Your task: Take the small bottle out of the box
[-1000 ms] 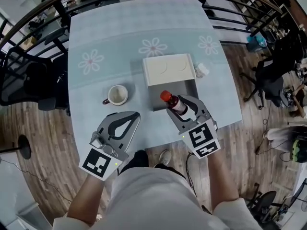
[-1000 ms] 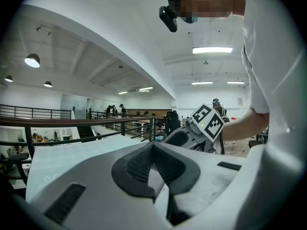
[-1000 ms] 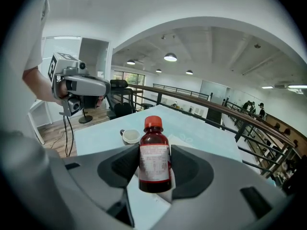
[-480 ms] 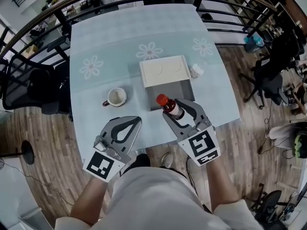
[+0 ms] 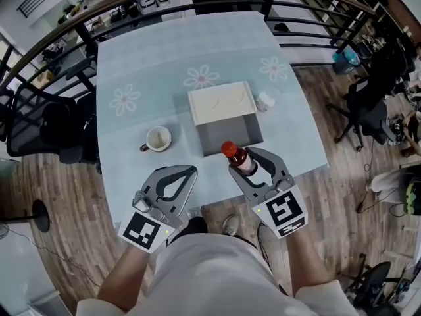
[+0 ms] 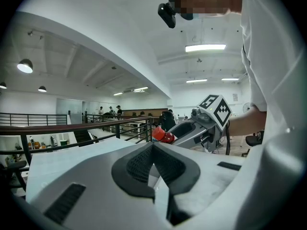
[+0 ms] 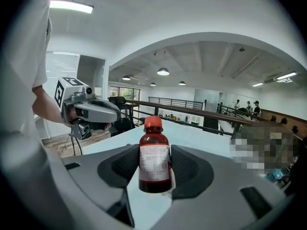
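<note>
A small brown bottle (image 5: 240, 158) with a red cap and a white label is clamped between the jaws of my right gripper (image 5: 252, 165), held above the table's near edge, in front of the box. The right gripper view shows the bottle (image 7: 155, 162) upright between the pads. The grey box (image 5: 227, 136) lies on the table with its cream lid (image 5: 222, 102) standing open behind it. My left gripper (image 5: 183, 174) hovers to the left at the near table edge, jaws closed together with nothing between them. In the left gripper view the right gripper (image 6: 180, 133) and the bottle's red cap (image 6: 162, 134) appear beyond.
A white mug (image 5: 158, 139) sits left of the box. A small white object (image 5: 265, 101) lies right of the lid. The pale blue tablecloth (image 5: 131, 58) has flower prints. A black railing (image 5: 79, 35) and chairs (image 5: 39, 127) surround the table; wood floor lies below.
My right gripper has carried the bottle toward me, off the box and over the near table edge. The left gripper stayed near the edge, shifting slightly.
</note>
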The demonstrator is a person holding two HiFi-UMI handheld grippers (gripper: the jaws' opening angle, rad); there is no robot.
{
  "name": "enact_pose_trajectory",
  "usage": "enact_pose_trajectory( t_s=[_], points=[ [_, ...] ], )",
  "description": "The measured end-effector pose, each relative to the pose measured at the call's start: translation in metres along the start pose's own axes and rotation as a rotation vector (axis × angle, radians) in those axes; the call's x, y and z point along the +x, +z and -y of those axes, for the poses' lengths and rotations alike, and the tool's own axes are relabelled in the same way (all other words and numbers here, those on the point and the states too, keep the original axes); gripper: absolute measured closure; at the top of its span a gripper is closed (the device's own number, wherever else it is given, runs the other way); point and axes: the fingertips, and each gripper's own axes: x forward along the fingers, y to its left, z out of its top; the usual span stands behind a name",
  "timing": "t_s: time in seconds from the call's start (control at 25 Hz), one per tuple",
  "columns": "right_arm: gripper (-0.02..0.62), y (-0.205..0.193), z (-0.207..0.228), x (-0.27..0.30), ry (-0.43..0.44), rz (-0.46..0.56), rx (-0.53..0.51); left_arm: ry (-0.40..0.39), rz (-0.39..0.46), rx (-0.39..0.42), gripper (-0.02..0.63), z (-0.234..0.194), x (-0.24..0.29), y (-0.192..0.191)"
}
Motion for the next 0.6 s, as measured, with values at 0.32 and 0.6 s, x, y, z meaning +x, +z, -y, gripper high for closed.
enact_pose_trajectory(
  t_s=[0.32, 0.6],
  points=[
    [0.377, -0.005, 0.007, -0.019, -0.018, 0.012, 0.009, 0.000, 0.003, 0.016, 0.600, 0.008, 0.005, 0.008],
    [0.377, -0.007, 0.007, -0.026, -0.017, 0.023, 0.005, 0.007, 0.012, 0.016, 0.600, 0.010, 0.008, 0.011]
  ],
)
